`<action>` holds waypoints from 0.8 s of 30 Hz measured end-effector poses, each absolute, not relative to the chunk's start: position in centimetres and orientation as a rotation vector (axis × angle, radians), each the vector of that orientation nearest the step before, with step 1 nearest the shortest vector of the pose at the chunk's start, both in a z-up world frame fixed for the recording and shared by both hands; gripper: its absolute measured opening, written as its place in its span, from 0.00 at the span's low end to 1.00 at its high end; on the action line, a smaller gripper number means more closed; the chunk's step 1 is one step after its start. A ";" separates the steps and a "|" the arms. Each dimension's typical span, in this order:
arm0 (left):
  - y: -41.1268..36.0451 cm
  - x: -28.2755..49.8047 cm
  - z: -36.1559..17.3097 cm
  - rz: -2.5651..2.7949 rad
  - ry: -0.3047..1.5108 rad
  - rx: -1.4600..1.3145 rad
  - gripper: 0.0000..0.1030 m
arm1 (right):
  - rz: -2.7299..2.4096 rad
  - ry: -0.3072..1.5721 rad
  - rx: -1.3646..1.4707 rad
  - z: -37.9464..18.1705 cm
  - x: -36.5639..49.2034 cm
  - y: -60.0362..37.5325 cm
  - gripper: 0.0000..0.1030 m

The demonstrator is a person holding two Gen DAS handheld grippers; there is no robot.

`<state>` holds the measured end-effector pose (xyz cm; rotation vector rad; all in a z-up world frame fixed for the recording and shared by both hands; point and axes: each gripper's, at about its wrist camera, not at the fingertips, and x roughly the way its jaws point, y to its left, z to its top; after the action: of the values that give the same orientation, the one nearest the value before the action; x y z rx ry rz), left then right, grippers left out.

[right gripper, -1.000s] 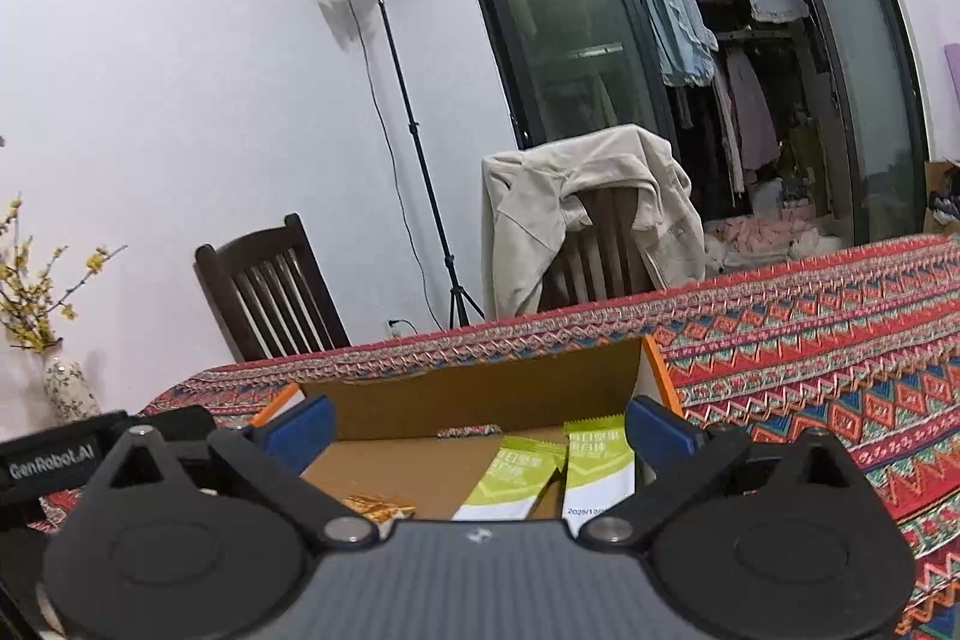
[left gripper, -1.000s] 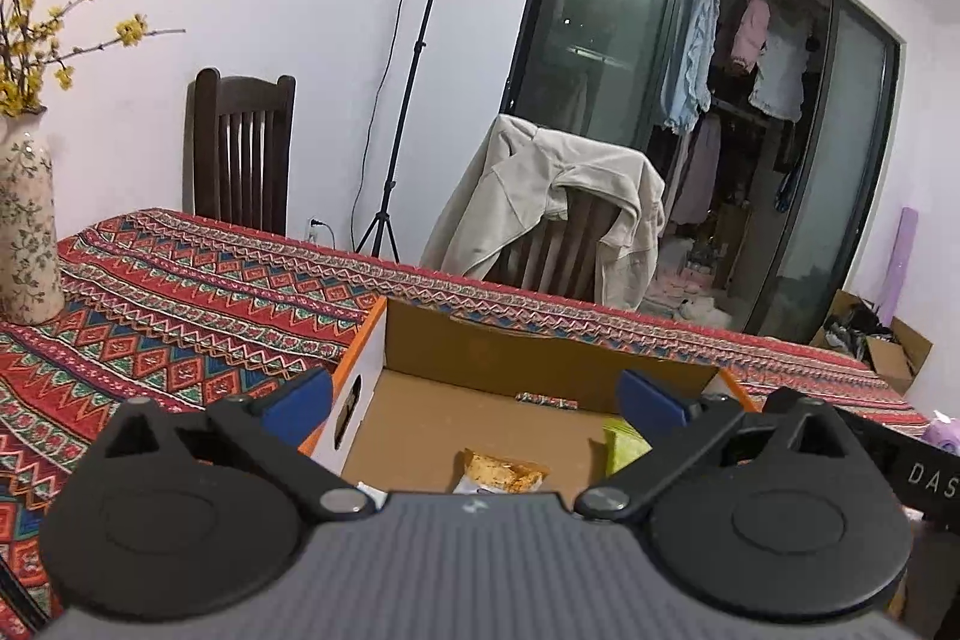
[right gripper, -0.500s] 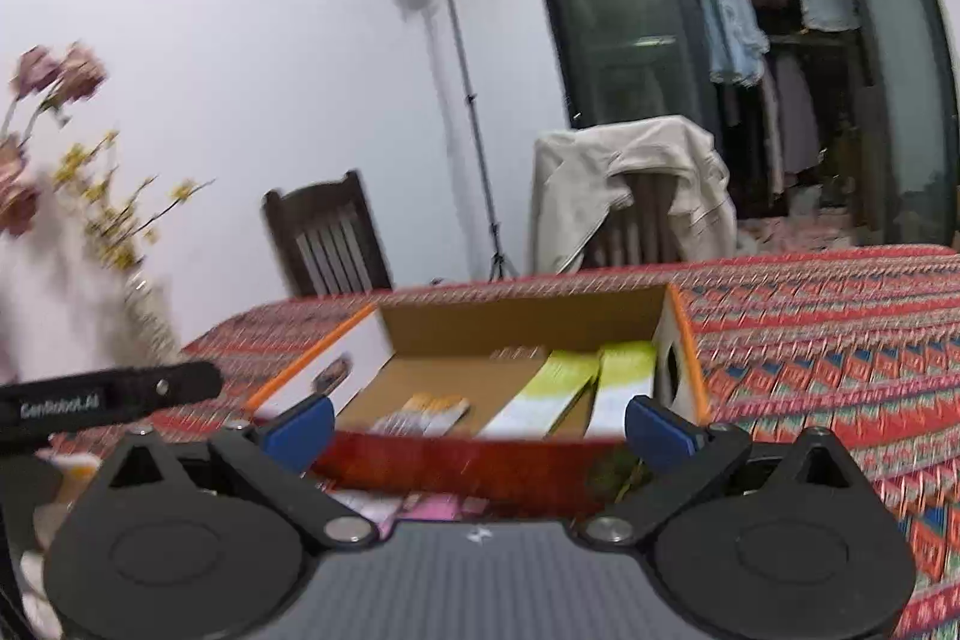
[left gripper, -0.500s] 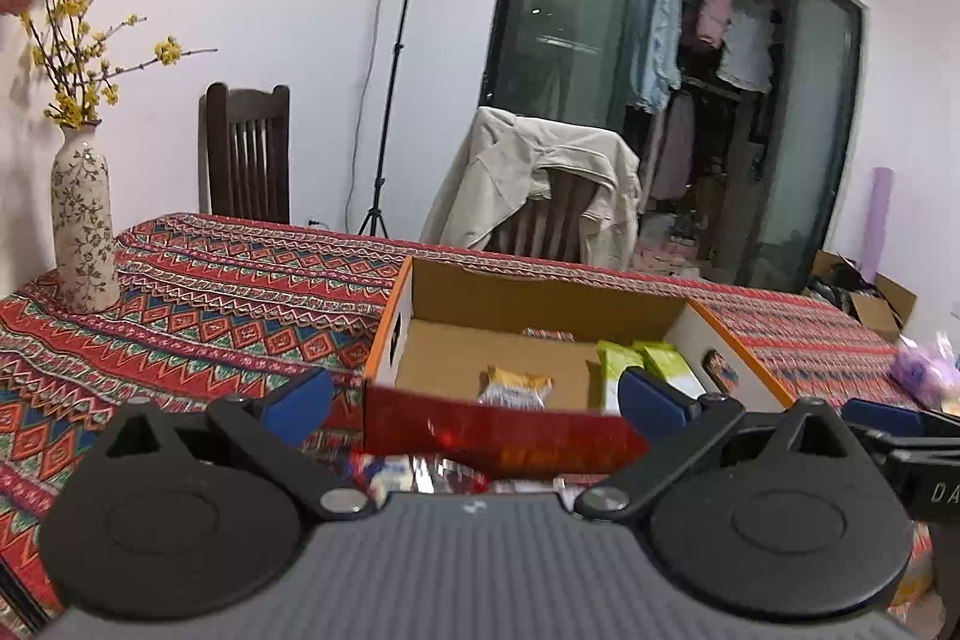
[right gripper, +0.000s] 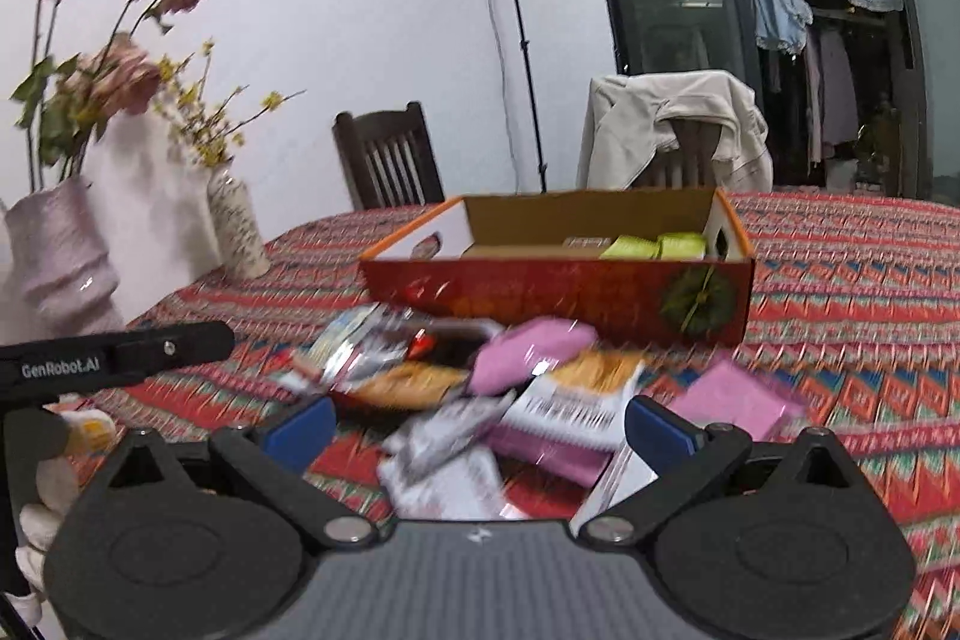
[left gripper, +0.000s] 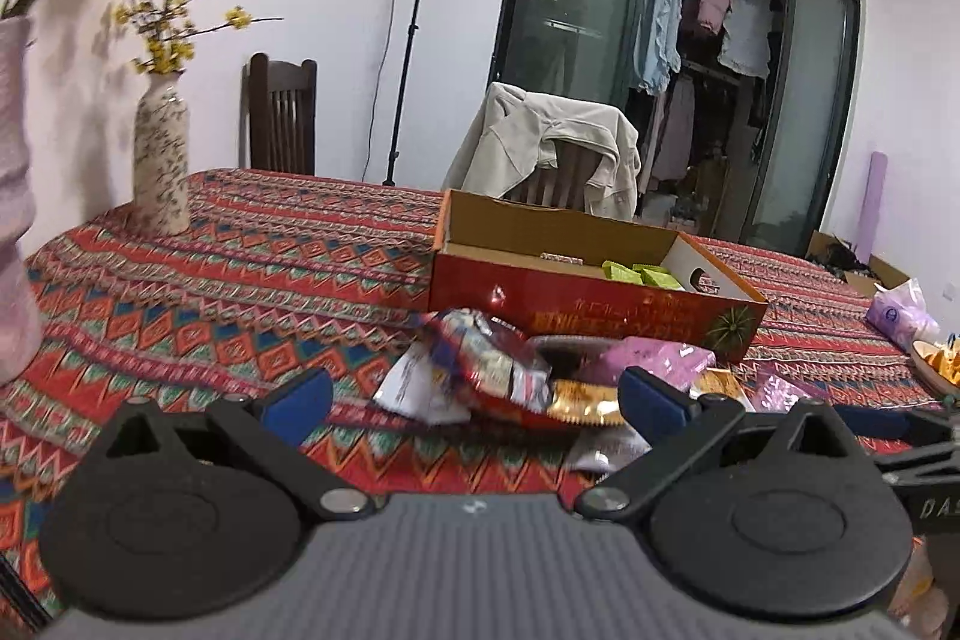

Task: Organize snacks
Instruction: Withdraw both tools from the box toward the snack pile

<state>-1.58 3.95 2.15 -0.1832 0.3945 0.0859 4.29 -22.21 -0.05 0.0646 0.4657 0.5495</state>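
Note:
A red cardboard box (left gripper: 588,307) (right gripper: 558,292) stands open on the patterned tablecloth, with green packets (left gripper: 639,274) (right gripper: 654,246) inside at its right end. In front of it lies a loose heap of snack packets (left gripper: 504,376) (right gripper: 480,400), among them a pink pack (right gripper: 528,352) and a red-and-white bag (left gripper: 486,361). My left gripper (left gripper: 474,403) is open, low over the near edge of the heap, with nothing between its fingers. My right gripper (right gripper: 477,427) is open too, just short of the packets. The left gripper's body (right gripper: 114,355) shows in the right wrist view.
A speckled vase (left gripper: 161,160) (right gripper: 237,235) with yellow sprigs and a pale pink vase (right gripper: 57,256) stand at the table's left side. A chair draped with a beige jacket (left gripper: 558,154) sits behind the box. A plate and a purple bag (left gripper: 900,319) lie far right.
Both grippers have pulled back from over the box toward the near side of the table and dropped lower. The heap of packets in front of the box has come into view.

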 end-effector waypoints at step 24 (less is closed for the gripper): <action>5.4 -7.6 -1.0 0.111 0.435 -0.187 1.00 | 0.577 0.587 -0.087 -4.1 -1.0 -18.1 0.46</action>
<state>-7.57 5.36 -1.03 -0.1865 0.4352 0.1112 -0.97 -18.08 -4.12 -0.0867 0.5874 0.5770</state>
